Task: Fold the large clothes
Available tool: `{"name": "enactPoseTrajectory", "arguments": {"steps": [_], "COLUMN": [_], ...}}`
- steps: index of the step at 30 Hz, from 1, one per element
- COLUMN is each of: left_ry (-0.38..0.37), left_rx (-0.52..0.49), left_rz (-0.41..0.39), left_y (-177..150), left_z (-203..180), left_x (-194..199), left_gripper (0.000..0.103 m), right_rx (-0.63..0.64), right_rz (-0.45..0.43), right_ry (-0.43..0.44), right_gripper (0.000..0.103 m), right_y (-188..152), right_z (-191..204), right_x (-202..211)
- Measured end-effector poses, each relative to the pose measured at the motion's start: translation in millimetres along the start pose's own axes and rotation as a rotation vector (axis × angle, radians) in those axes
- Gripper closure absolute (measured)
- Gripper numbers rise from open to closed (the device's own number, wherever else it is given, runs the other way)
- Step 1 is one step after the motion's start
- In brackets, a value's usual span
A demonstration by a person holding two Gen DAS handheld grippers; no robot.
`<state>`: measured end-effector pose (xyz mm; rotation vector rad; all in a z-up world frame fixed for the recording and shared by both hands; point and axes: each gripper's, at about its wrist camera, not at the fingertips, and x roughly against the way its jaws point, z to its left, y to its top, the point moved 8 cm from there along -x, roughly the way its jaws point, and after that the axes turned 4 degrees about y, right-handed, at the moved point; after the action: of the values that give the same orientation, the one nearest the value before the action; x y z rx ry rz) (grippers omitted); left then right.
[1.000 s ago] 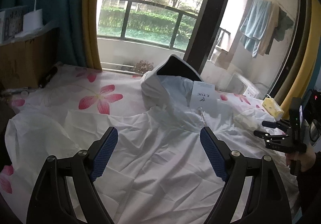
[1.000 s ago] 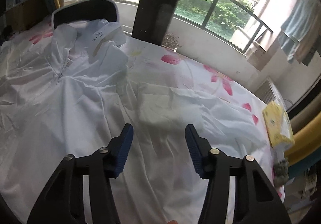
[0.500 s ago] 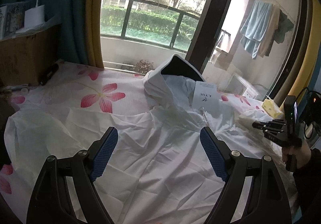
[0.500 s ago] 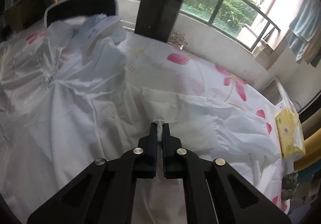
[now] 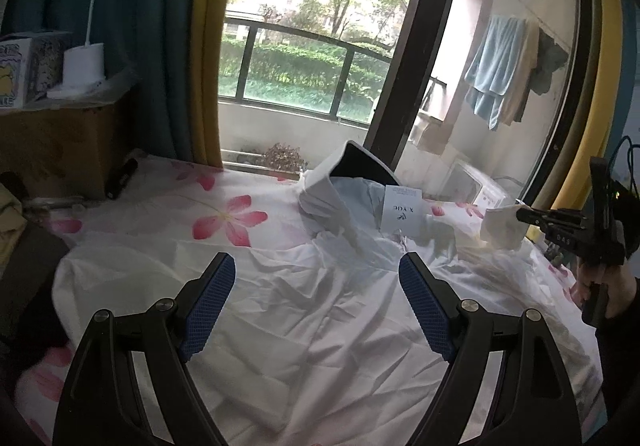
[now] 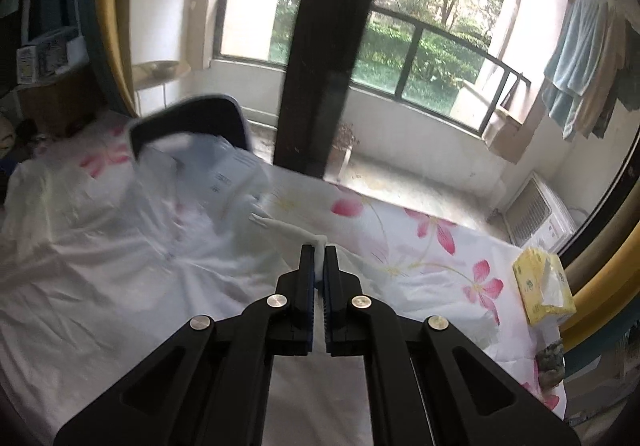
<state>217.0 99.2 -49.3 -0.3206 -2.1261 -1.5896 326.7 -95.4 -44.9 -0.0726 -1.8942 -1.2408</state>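
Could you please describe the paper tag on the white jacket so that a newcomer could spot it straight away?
Start at the bed with the pink-flower sheet under the window, where a white jacket lies spread out. Follow it up to the hood nearest the glass. The tag is the flat white card with small dark print below the hood, the only stiff rectangle among the creased cloth.

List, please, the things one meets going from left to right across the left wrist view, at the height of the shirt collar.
Black object → pink flower print → white shirt collar → paper tag → lifted sleeve → right gripper.
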Motion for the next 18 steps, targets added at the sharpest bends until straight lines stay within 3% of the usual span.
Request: {"name": "enactPoseTrajectory", "arguments": {"steps": [18], "left_ry": [-0.022], "left_rx": [0.033], "left_rz": [-0.064], "left_y": [8.7], "left_z": [61.0], "left_x": [38.0], "left_gripper": [0.017], "right_rx": [0.052], "right_rz": [-0.003], "right_ry": [0.138], "right_gripper": [0.101], "right_y": [37.3], "right_z": [134.4], "right_x": [-19.1]}}
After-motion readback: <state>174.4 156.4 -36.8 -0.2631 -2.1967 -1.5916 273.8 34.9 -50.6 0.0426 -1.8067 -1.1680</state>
